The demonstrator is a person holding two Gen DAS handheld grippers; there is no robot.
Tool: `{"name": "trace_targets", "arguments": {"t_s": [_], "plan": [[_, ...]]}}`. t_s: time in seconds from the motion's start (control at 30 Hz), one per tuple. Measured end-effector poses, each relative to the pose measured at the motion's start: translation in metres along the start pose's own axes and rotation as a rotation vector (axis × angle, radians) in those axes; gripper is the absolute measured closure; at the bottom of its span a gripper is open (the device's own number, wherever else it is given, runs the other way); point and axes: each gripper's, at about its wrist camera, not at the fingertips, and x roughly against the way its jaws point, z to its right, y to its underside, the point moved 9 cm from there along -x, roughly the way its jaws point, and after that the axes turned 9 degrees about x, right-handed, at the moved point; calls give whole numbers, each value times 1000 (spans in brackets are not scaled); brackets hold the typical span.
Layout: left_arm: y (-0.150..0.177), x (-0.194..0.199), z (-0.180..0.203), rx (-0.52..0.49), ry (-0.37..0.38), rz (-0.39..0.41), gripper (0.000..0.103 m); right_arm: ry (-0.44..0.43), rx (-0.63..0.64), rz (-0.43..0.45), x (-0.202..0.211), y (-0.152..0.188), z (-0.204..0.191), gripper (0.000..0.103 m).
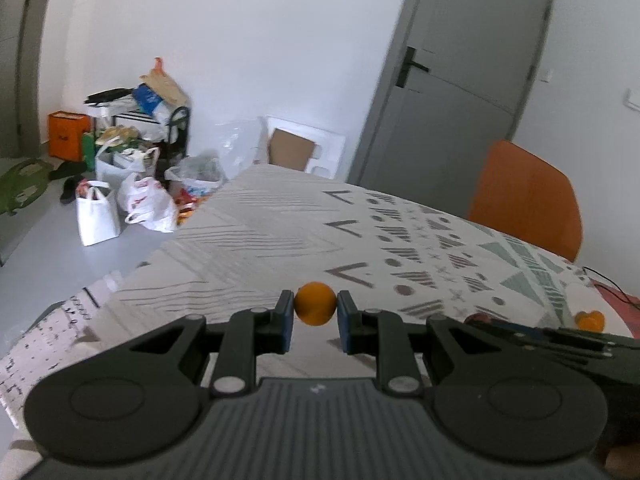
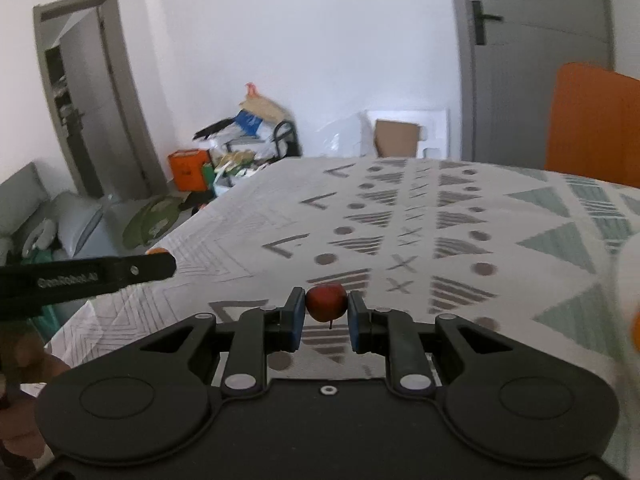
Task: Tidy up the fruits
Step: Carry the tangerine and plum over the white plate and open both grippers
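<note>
My left gripper (image 1: 315, 307) is shut on a small orange fruit (image 1: 315, 303), held above the patterned tablecloth (image 1: 260, 240). My right gripper (image 2: 327, 307) is shut on a small red apple (image 2: 326, 302) with its stem pointing down, also above the cloth (image 2: 440, 220). In the left wrist view the right gripper's side (image 1: 560, 338) shows at the right, with the red apple (image 1: 478, 317) partly hidden behind it and more orange fruit (image 1: 591, 320) beyond it. In the right wrist view the left gripper's finger (image 2: 132, 268) shows at the left, an orange sliver (image 2: 157, 251) behind it.
An orange chair (image 1: 528, 204) stands at the table's far right side. Bags and boxes (image 1: 132, 176) crowd the floor by the far wall. A grey door (image 1: 460, 80) is behind the table. A blurred white object with an orange patch (image 2: 628, 312) sits at the right edge.
</note>
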Motion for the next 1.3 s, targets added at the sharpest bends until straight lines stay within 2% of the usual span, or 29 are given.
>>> {"name": "trace_targets", "arguments": {"t_s": [0.87, 1.3], "plan": [[36, -6, 148, -203, 210, -43, 82, 243, -172, 150, 106, 26, 115, 82], [57, -9, 214, -274, 291, -61, 82, 342, -212, 173, 144, 50, 163, 82]]}}
